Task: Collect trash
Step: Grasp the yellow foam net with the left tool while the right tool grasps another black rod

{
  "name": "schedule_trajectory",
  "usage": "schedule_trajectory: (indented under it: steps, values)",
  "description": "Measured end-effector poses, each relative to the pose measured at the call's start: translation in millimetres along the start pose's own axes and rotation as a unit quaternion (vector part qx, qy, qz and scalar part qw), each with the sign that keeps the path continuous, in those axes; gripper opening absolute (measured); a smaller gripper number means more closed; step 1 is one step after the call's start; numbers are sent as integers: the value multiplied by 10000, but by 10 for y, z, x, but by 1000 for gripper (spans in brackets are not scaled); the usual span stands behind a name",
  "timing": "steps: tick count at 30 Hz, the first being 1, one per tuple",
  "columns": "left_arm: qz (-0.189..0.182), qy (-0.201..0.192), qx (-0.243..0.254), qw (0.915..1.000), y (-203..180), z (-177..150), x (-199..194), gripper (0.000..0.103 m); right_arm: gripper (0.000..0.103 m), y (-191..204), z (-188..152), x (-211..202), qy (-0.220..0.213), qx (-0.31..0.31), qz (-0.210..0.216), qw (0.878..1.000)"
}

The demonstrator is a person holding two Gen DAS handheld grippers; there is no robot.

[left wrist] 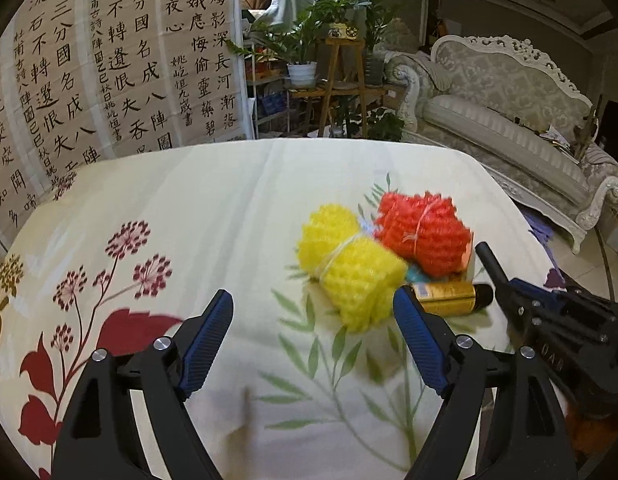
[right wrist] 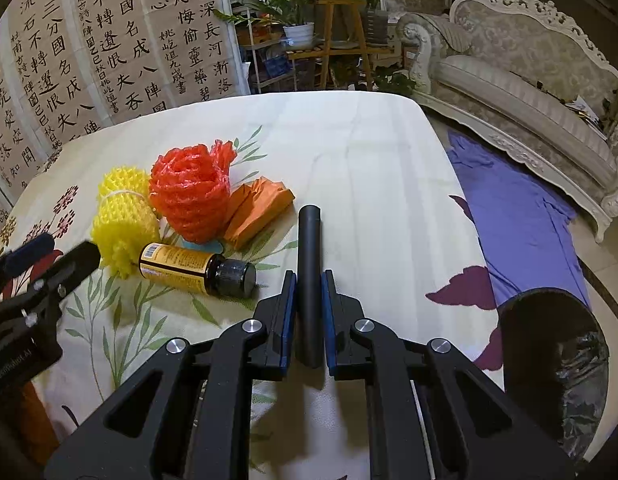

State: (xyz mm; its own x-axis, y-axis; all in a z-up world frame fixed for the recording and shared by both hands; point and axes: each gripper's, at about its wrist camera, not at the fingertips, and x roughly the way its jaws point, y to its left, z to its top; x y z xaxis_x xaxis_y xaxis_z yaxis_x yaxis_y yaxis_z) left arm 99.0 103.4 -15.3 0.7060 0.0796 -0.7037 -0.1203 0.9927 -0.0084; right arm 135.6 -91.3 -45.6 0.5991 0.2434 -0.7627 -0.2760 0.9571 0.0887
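On the floral tablecloth lie a yellow foam net bundle, a red foam net bundle, a brown bottle with a yellow label and folded orange paper. My left gripper is open and empty, just short of the yellow bundle. My right gripper is shut on a black tube and holds it over the cloth, right of the bottle. The right gripper and tube also show in the left wrist view.
A black-lined trash bin stands below the table's right edge. A purple cloth lies on the floor by a white sofa. A calligraphy screen and plant stands are behind the table.
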Motion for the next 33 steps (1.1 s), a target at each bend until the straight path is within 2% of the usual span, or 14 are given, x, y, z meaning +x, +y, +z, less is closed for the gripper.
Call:
schedule_trajectory:
  steps: [9,11,12,15,17,19,33]
  values:
    - [92,113,-23,9999,-21,32,173,80,13,-16,63,68,-7,-66,3,10000]
    - [71,112,-10,9999,11,3,185,66,13,-18,58,67,-9,-58,12,10000]
    - [-49,120,33,9999,25,-14,189,52,13,-19,60,67,-8,-57,14,10000]
    - [-506,101,-12,9987,82,-52,154,27,13,-23,63,64,-10,-73,-5,10000]
    - [-509,73,44,9987,92,-62,120,25,13,-28,65,67,-4,-92,-14,10000]
    - [-422,38,148,9990,107,-89,80,18,13,-13,66,67,-5,-111,-40,9999]
    - [-360,78,-104,9993,523,-296,-159,14,13,87,45,51,-3,-194,-162,9997]
